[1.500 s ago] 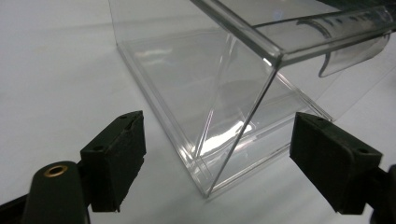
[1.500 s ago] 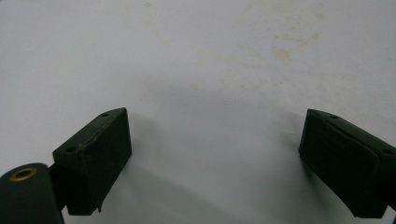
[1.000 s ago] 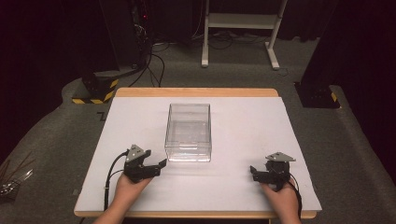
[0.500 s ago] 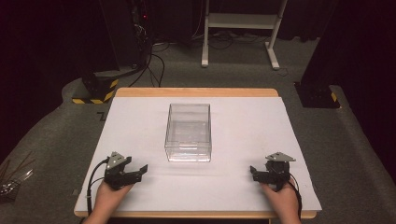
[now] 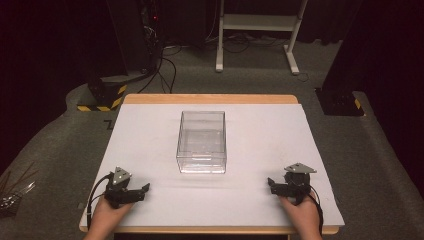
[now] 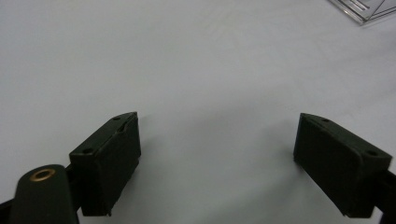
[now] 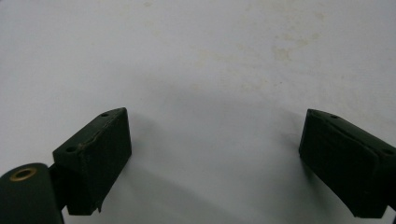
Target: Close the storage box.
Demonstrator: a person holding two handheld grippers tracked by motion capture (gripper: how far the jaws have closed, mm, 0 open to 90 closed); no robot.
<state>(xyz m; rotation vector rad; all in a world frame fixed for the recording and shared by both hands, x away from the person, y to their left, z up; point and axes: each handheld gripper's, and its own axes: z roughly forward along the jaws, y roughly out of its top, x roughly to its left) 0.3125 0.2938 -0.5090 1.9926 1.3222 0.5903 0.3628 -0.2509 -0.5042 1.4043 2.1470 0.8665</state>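
Clear rectangular plastic box (image 5: 201,142) seen mid white matte surface (image 5: 150,135). Left tool (image 6: 217,154): blocky black jaws just opened wide, nothing between. Right tool (image 7: 215,158): spread wide, nothing held.

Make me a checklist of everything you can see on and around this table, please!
Surface: white table top with a wooden edge; faint yellowish stains in the right gripper view.
Job's things: one clear plastic box, upright, open top, nothing seen inside, mid-table.
Clutter: nothing seen on the table.
Grippers: left gripper and right gripper rest near the front corners, apart from the box; both jaws open, nothing between them. The left jaws have just been opening.
Cables: a black cable loops from the left gripper; more cables lie on the floor behind.
Surroundings: grey carpet, white stand legs, yellow-black striped base.
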